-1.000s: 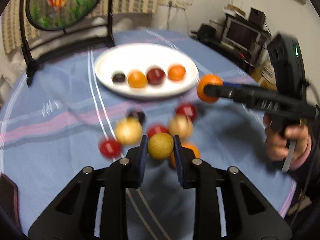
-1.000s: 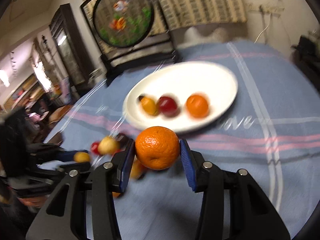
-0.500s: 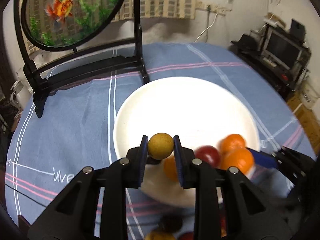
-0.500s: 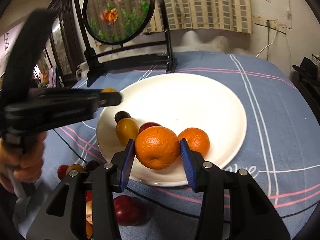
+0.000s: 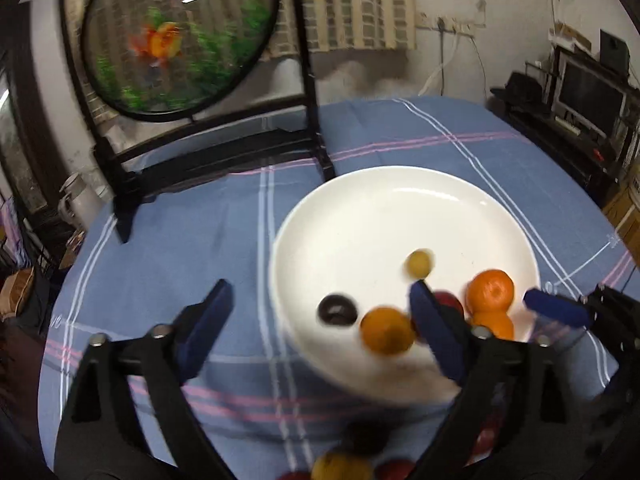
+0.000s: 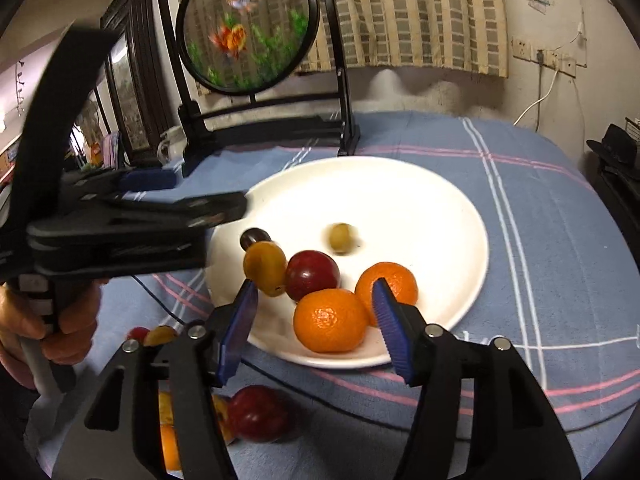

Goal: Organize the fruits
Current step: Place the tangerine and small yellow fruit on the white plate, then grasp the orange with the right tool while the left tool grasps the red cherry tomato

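Observation:
A white plate (image 5: pixel 400 216) (image 6: pixel 400 192) on the blue cloth holds several fruits. A small yellow fruit (image 5: pixel 418 263) (image 6: pixel 341 237) lies free near the plate's middle. An orange (image 6: pixel 330 320) lies free at the plate's near rim, between my right fingers, beside a second orange (image 6: pixel 394 282), a red plum (image 6: pixel 312 274), a yellow plum (image 6: pixel 265 267) and a dark fruit (image 5: pixel 337 310). My left gripper (image 5: pixel 320 328) is open and empty over the plate's left rim. My right gripper (image 6: pixel 316 326) is open and empty above the near rim.
Several loose fruits lie on the cloth before the plate, among them a red plum (image 6: pixel 256 414) and a yellow one (image 5: pixel 340 466). A round goldfish screen on a black stand (image 5: pixel 176 36) (image 6: pixel 248 28) rises behind the plate. The left hand-held tool (image 6: pixel 112 224) crosses the right view.
Both grippers have opened. The yellow fruit has dropped from the left gripper onto the plate, and the orange has left the right gripper and lies on the plate's near rim.

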Demonstrator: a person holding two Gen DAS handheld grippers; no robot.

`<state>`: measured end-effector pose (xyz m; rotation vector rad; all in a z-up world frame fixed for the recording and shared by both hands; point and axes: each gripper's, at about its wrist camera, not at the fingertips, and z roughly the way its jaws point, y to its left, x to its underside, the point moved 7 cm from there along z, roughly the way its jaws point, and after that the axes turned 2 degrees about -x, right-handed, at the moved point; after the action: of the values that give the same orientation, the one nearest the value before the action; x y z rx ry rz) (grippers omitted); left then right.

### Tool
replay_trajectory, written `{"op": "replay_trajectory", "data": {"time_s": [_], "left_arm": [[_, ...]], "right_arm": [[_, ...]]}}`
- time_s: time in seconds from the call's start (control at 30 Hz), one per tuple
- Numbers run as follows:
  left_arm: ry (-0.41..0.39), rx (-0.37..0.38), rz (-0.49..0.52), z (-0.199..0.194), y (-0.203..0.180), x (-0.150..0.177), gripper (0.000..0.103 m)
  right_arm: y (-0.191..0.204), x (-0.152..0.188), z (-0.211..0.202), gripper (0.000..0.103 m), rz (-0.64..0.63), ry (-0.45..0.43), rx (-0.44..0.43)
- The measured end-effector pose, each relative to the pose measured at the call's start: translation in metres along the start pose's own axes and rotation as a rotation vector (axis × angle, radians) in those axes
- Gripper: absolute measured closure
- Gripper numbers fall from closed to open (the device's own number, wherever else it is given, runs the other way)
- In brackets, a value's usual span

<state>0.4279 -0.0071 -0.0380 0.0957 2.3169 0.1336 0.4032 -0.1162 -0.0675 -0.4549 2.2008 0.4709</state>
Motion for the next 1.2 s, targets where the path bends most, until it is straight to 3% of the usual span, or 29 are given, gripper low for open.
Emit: {"op": "replay_trajectory", "data": {"time_s": [0.2, 0.3, 0.4, 0.7, 1.2], "left_arm": [[-0.028, 0.016, -0.104, -0.045, 0.036, 0.057, 0.003], [-0.003, 0.037, -0.142, -0.046, 0.045, 0.096, 0.003], [0.057, 0.010, -0.150, -0.041, 0.052, 0.117, 0.003], [0.019, -0.026, -0.254, -0.059, 0.079, 0.115, 0.003], [0.048, -0.033, -0.277, -0.054, 0.084, 0.119, 0.003]], "right_arm": [[0.020, 0.013, -0.027, 0.043, -0.033, -0.020, 0.008], [0.034, 0.027, -0.028, 0.043, -0.072, 0.013, -0.001], [0.044, 0.043, -0.031, 0.043, -0.053, 0.057, -0.043], [0.074, 0.086, -0.027, 0.043, -0.021, 0.229, -0.146], [0.100, 0.101, -0.013, 0.044, -0.121, 0.263, -0.165]]}}
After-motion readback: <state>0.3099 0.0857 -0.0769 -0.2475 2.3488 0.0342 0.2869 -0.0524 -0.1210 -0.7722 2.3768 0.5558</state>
